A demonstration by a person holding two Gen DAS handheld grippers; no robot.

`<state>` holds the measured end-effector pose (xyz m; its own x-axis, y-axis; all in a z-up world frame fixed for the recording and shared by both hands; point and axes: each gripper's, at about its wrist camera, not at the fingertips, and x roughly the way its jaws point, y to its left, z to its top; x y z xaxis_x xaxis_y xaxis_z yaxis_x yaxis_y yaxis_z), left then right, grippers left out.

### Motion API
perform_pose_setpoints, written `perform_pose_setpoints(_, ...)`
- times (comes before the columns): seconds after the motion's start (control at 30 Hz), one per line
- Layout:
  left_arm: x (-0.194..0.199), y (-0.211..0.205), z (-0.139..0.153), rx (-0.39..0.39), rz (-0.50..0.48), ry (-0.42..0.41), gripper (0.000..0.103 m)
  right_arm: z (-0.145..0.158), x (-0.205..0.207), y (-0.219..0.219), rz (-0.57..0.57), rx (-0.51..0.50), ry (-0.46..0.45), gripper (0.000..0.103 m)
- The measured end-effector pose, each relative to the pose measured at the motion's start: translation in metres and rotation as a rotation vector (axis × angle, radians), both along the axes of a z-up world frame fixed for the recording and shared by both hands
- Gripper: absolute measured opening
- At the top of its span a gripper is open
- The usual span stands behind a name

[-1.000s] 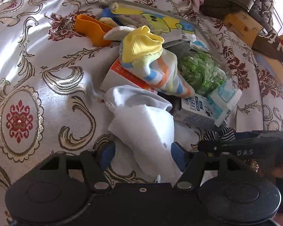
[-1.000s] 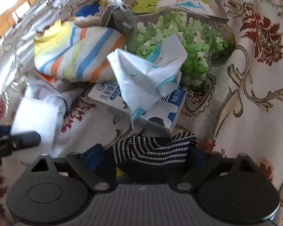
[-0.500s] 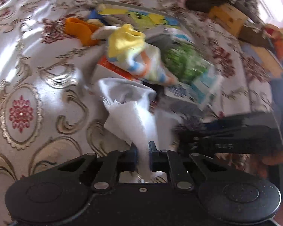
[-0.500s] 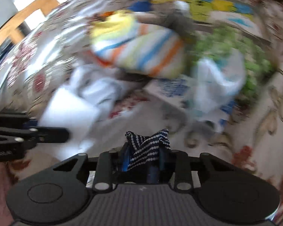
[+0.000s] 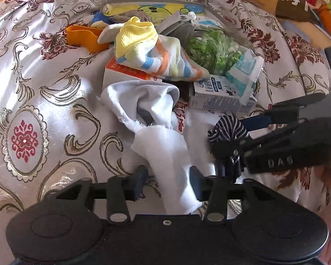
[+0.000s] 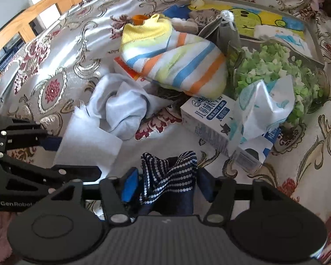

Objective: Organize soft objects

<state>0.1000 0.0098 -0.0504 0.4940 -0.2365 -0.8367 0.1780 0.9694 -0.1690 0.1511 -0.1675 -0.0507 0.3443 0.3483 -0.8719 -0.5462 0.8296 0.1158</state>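
My left tongs (image 5: pixel 167 182) open around the white cloth (image 5: pixel 163 152), right tongs (image 6: pixel 165 186) open around the striped sock (image 6: pixel 168 176); the pile (image 6: pixel 174 66) remains unsorted.

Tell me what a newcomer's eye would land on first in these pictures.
First, the yellow-cuffed striped sock, draped over a carton at the middle of the heap on the patterned cloth. Next, the bag of green bits to its right, behind a blue-and-white carton. Nearest, each gripper has fabric between opening jaws: the left gripper a white cloth, the right gripper a dark dotted sock.
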Motion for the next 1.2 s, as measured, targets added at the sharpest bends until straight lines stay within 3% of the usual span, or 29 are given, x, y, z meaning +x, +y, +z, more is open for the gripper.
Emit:
perform_pose_setpoints(0.1, 0.001, -0.009, -0.005, 0.035, -0.039, -0.006, 0.061, -0.007, -0.001, 0.007, 0.022, -0.039, 0.013, 0.065)
perform_pose_setpoints(0.2, -0.001, -0.02, -0.009, 0.105, -0.093, -0.026, 0.061, -0.011, -0.002, 0.01, 0.03, -0.071, 0.012, 0.065)
perform_pose_setpoints(0.27, -0.002, -0.024, -0.01, 0.142, -0.114, -0.041, 0.059, -0.012, -0.003, 0.012, 0.036, -0.087, 0.006, 0.065)
perform_pose_setpoints(0.4, -0.002, -0.023, -0.01, 0.179, -0.113, -0.054, 0.043, -0.013, -0.005, 0.013, 0.035, -0.1, 0.004, 0.063)
perform_pose_setpoints(0.47, -0.002, -0.02, -0.009, 0.169, -0.099, -0.053, 0.039, -0.012, -0.005, 0.012, 0.028, -0.102, 0.002, 0.054)
perform_pose_setpoints(0.53, -0.002, -0.019, -0.008, 0.163, -0.086, -0.055, 0.032, -0.011, -0.005, 0.01, 0.021, -0.103, -0.008, 0.036)
perform_pose_setpoints(0.7, -0.003, -0.016, -0.005, 0.127, -0.068, -0.067, 0.016, -0.006, -0.007, 0.006, 0.009, -0.095, -0.034, 0.02)
perform_pose_setpoints(0.9, -0.008, -0.013, 0.007, 0.08, -0.062, -0.067, 0.013, 0.012, -0.011, 0.001, -0.003, -0.039, -0.09, 0.018)
perform_pose_setpoints(1.03, -0.013, -0.002, 0.021, 0.005, -0.043, -0.055, 0.013, 0.029, -0.014, -0.008, -0.023, 0.026, -0.148, 0.018)
perform_pose_setpoints(1.2, -0.018, 0.007, 0.036, -0.064, 0.009, -0.151, 0.016, 0.04, -0.014, -0.013, -0.069, 0.064, -0.212, 0.018)
